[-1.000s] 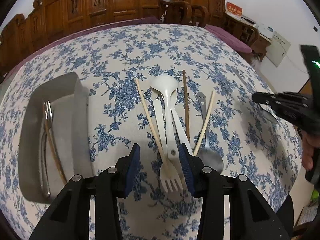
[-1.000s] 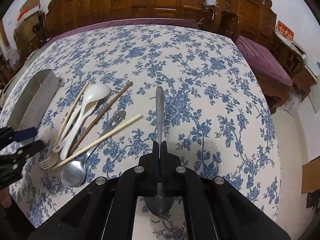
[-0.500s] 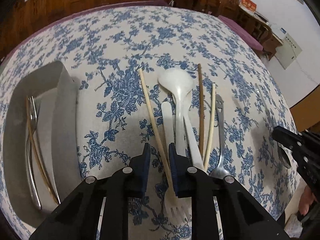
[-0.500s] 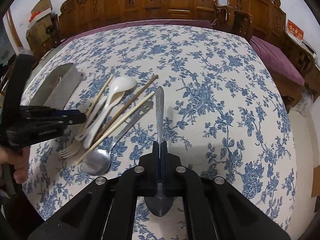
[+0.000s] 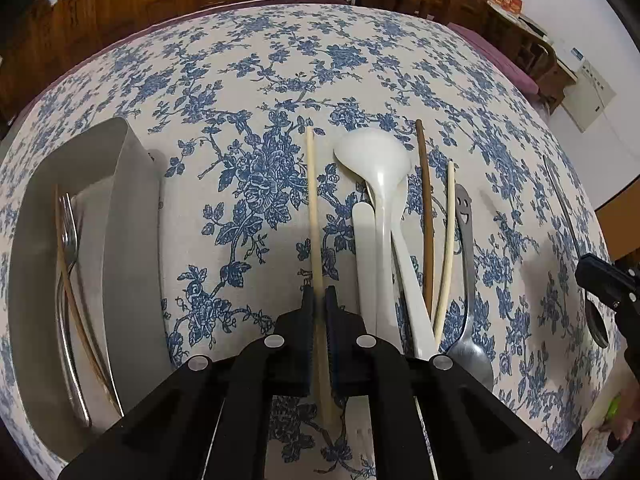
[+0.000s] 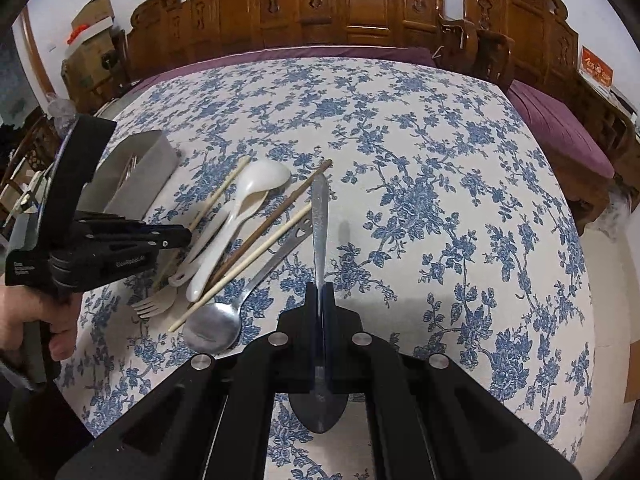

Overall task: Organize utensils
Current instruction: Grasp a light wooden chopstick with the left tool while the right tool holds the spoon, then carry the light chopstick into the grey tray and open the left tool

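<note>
My left gripper (image 5: 319, 300) points down at the flowered tablecloth, its jaws closing on a pale chopstick (image 5: 312, 200) that runs between the pads. To its right lie a white ladle spoon (image 5: 376, 160), a white fork (image 5: 364, 260), a brown chopstick (image 5: 426, 208), a second pale chopstick (image 5: 448, 240) and a smiley-handled metal spoon (image 5: 466, 240). My right gripper (image 6: 320, 292) is shut on a plain metal spoon (image 6: 320, 216), handle pointing forward, bowl behind the fingers. The left gripper (image 6: 184, 236) also shows at the left of the right wrist view.
A grey metal tray (image 5: 120, 240) stands left of the pile, with a metal fork (image 5: 68, 240) and a brown chopstick inside. Carved wooden chairs ring the far side of the table. A hand (image 6: 60, 320) holds the left tool near the table's front edge.
The left gripper moved left off the white fork and spoon handles, sank toward the cloth and shut on the pale chopstick. The right gripper stayed shut on its spoon.
</note>
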The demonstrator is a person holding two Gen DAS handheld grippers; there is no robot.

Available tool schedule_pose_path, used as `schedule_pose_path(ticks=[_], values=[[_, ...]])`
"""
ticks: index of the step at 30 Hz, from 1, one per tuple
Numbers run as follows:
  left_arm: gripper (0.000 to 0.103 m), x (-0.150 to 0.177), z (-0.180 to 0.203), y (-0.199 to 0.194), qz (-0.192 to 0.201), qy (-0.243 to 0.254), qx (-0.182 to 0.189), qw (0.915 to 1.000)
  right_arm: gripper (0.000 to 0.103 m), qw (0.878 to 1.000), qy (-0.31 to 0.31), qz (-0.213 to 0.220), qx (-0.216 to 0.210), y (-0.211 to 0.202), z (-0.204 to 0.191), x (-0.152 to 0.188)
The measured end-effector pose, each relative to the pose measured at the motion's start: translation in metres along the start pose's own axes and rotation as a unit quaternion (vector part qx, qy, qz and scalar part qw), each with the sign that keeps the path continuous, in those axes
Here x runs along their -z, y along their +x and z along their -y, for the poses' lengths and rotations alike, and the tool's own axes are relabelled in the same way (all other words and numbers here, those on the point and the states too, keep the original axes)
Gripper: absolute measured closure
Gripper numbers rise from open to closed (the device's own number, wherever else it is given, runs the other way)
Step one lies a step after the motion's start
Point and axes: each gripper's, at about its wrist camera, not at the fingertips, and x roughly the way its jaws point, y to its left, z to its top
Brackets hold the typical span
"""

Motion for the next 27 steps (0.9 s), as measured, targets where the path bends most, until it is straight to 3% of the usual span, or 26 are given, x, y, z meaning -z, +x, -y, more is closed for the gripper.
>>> schedule_pose_path(ticks=[14, 27], values=[[0.099, 0.006, 0.011, -0.078, 0.083, 0.036, 0.007, 0.9959, 0.099, 1.000, -0.014, 0.015, -0.007, -0.023, -0.032, -0.008], [0.099, 0.011, -0.030, -0.128, 0.124, 0.026, -0.007, 0.9919, 0.099, 0.998, -0.040, 0.037, -0.032, -0.044, -0.085, -0.028]])
